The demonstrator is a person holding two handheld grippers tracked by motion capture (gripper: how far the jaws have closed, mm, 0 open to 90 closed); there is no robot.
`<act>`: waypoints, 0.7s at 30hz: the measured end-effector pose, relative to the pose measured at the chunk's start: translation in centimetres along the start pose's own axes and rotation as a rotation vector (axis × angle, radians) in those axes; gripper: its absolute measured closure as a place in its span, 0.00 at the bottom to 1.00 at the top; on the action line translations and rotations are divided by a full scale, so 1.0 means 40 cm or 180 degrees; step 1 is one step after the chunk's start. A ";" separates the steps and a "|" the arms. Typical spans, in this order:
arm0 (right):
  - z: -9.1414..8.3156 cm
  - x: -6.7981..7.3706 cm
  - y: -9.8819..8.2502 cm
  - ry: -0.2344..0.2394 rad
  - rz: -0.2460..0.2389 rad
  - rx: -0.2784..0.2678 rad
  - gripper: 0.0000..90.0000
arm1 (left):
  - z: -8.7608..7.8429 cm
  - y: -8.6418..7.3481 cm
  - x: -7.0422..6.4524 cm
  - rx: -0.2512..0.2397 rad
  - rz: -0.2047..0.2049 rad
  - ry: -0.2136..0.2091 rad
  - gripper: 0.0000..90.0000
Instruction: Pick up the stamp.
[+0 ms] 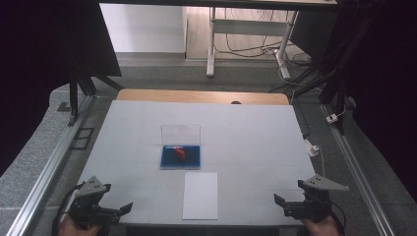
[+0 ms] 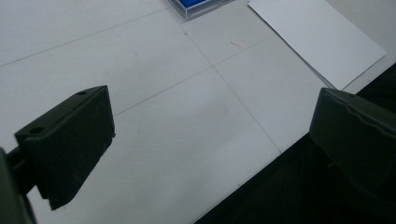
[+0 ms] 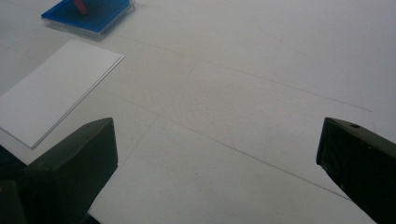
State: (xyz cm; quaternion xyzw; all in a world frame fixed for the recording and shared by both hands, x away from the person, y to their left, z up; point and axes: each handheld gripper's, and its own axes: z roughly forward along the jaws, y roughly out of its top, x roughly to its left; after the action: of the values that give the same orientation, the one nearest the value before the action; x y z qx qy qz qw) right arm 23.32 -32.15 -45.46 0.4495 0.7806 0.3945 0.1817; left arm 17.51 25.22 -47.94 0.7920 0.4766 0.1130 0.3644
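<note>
I hold the left claw (image 1: 127, 207) and right claw (image 1: 279, 200) spread and empty at the surface's (image 1: 123, 147) near corners, nothing started, so next I'd judge a reach toward the blue tray (image 1: 181, 157) at centre, behind the white sheet (image 1: 200, 195).

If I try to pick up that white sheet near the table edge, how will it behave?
The white sheet looks thin and lies flat on the table, so it probably flexes and droops when lifted. Its edge seems hard to get under, and a push would likely slide it.
</note>
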 end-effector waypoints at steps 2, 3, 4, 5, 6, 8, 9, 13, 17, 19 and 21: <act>0.002 0.004 0.000 0.0019 -0.0062 0.0025 0.00 | -0.001 0.000 0.001 -0.0009 -0.0010 -0.0007 0.01; 0.003 0.007 0.001 0.0020 -0.0095 0.0048 0.00 | -0.002 -0.001 0.003 -0.0029 -0.0034 -0.0028 0.01; 0.005 0.009 0.001 0.0017 -0.0118 0.0059 0.00 | -0.002 -0.001 0.003 -0.0029 -0.0034 -0.0028 0.01; 0.005 0.010 0.001 0.0021 -0.0135 0.0066 0.00 | -0.002 -0.001 0.004 -0.0028 -0.0045 -0.0036 0.01; 0.004 0.010 0.001 0.0004 -0.0129 0.0053 0.00 | -0.003 -0.001 0.004 -0.0030 -0.0056 -0.0041 0.01; 0.003 0.008 0.001 -0.0006 -0.0116 0.0041 0.00 | -0.004 -0.002 0.005 -0.0038 -0.0059 -0.0038 0.01; 0.001 0.005 0.001 -0.0001 -0.0076 0.0006 0.00 | -0.005 -0.003 0.005 -0.0041 -0.0065 -0.0035 0.01; 0.001 0.002 0.001 0.0014 -0.0047 -0.0001 0.00 | -0.005 -0.003 0.004 -0.0041 -0.0060 -0.0039 0.02; 0.001 0.004 0.001 0.0005 -0.0071 0.0004 0.00 | -0.005 -0.003 0.003 -0.0038 -0.0046 -0.0047 0.02; 0.002 0.003 0.001 0.0006 -0.0055 0.0013 0.00 | -0.005 -0.003 0.003 -0.0039 -0.0046 -0.0052 0.02; 0.001 0.001 0.001 0.0010 -0.0021 0.0009 0.00 | -0.006 -0.003 0.003 -0.0044 -0.0047 -0.0039 0.02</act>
State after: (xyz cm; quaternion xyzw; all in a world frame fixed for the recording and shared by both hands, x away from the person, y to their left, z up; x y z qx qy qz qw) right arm 23.36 -32.07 -45.45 0.4466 0.7829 0.3935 0.1812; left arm 17.37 25.47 -47.87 0.7866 0.4794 0.1088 0.3736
